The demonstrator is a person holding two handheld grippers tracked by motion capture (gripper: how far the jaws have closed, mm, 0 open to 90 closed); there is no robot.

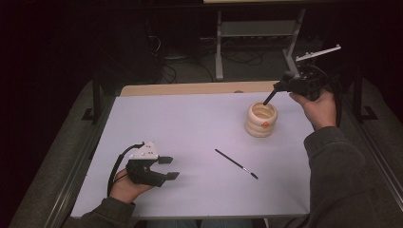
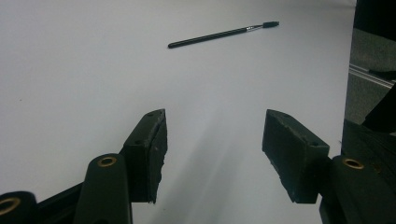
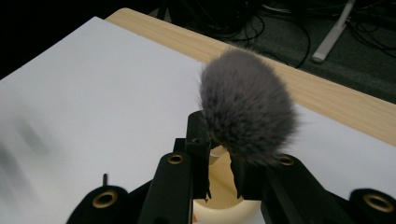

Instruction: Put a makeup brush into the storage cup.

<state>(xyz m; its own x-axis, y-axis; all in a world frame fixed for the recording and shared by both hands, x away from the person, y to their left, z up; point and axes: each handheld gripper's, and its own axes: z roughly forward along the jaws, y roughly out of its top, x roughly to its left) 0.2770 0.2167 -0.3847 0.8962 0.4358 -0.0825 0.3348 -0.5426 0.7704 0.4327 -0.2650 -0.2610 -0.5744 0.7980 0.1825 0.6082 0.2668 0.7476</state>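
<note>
Our right tongs (image 3: 223,175) clamp a fluffy grey brush (image 3: 247,109) over the ribbed cream holder (image 1: 261,119); we should lower it straight, handle first. Left tongs (image 2: 212,144) rest wide; the thin black brush (image 1: 236,164) lies mid-table.

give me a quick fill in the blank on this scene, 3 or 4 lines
1. The right gripper holds a fluffy grey brush above the ring-shaped ____.
2. The left gripper has its fingers ____, with nothing between them.
3. A thin black brush lies flat on the ____ table.
4. The holder is ____ in colour, with a small orange mark.

Missing words: holder; open; white; cream
</note>
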